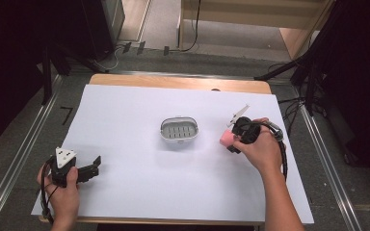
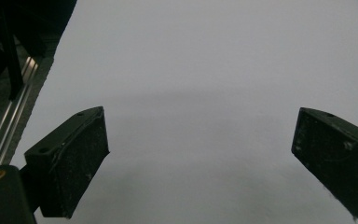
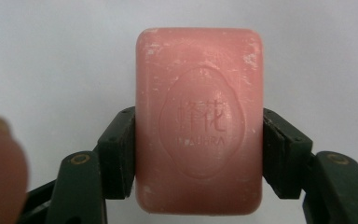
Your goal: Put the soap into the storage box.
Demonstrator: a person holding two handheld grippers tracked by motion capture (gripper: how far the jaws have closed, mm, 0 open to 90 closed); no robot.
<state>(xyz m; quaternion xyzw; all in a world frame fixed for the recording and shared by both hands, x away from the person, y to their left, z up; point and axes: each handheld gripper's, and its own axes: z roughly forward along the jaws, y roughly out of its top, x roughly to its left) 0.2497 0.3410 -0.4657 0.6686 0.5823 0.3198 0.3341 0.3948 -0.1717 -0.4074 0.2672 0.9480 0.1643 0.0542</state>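
While its jaws clamp a pink soap bar (image 3: 199,121) by the long sides, the right gripper (image 1: 235,137) holds it above the white-covered table (image 1: 125,183), just right of the grey soap dish (image 1: 178,131). The left gripper (image 1: 89,169) rests near the table's left front corner, jaws wide and holding nothing.

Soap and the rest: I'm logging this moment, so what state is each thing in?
Soap: clamped in the right gripper, off the table.
Soap dish: empty, upright on the white sheet.
Left gripper: open, holding nothing.

Lab: black curtains (image 1: 9,57); floor cables (image 1: 125,48)
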